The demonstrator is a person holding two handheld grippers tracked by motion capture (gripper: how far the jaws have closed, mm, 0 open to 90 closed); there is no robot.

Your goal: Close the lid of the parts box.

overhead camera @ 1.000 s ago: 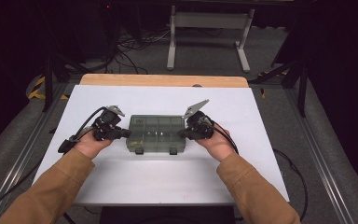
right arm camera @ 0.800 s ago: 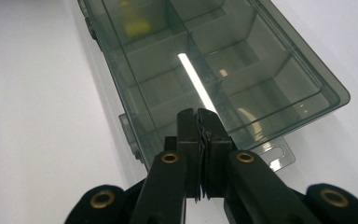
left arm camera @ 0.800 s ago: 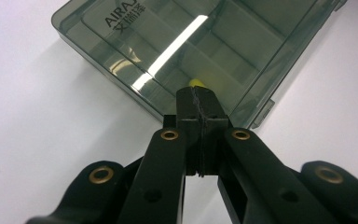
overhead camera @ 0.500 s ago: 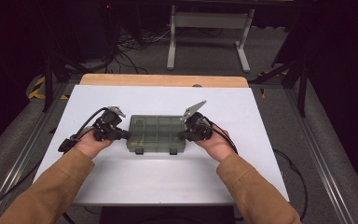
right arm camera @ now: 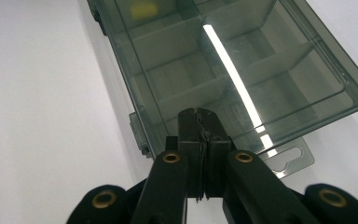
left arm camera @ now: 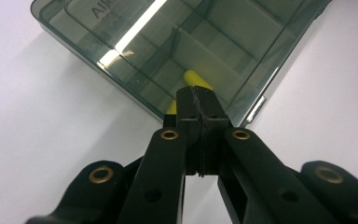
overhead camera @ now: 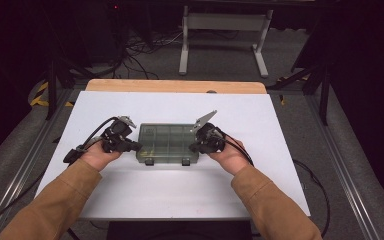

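Nothing shifted since a second ago: same hands, same box, same places on the sheet.

Left gripper (left arm camera: 200, 105): jaws pressed flat together, nothing between them, tips resting at the short end wall of the smoke-grey clear plastic compartment box (overhead camera: 167, 142), at or just over its rim; contact not certain. Just ahead of those tips, inside the nearest compartment, a small yellow piece (left arm camera: 196, 80), partly hidden behind the tip.

Right gripper (right arm camera: 200, 123): likewise fully closed and empty, tips set against the opposite short end, beside the flat hanging tab (right arm camera: 289, 161) that sticks out there.

Seen from the high view, left gripper (overhead camera: 132, 146) and right gripper (overhead camera: 196, 147) flanking the box, tips pointing inward toward each other, box lying straight between them with its long axis running from one to the other. Two latches (overhead camera: 166, 161) on the long side facing the person, lid apparently down. Neither hand nearer than the other; both at the box ends.

Beyond, plenty of bare white table sheet (overhead camera: 260, 125) on every side, with the wooden back edge (overhead camera: 175, 86) well apart from the box: free room to slide, turn or lift.
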